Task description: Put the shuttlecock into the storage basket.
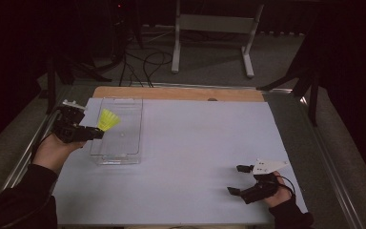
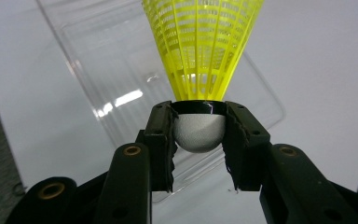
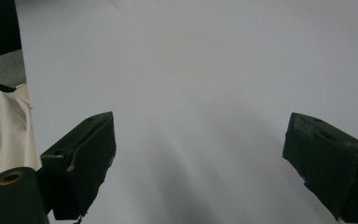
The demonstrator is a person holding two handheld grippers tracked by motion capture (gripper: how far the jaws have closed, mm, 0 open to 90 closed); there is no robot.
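Clamped by its white cork in the left gripper [image 1: 95, 133], yellow shuttlecock [image 1: 108, 119] points seemingly up-right over the tray [image 1: 124, 143]; right gripper [image 1: 238, 179] gapes.

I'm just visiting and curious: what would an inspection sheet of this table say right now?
Surface: pale sheet over a wooden table.
Job's things: yellow shuttlecock, clear plastic tray under it.
Clutter: nothing seen.
Grippers: left hand-held gripper shut on the shuttlecock's white cork; right hand-held gripper open, low over the sheet, holding nothing.
Cables: black cords on the floor beyond the table.
Surroundings: dark room, grey stand behind.
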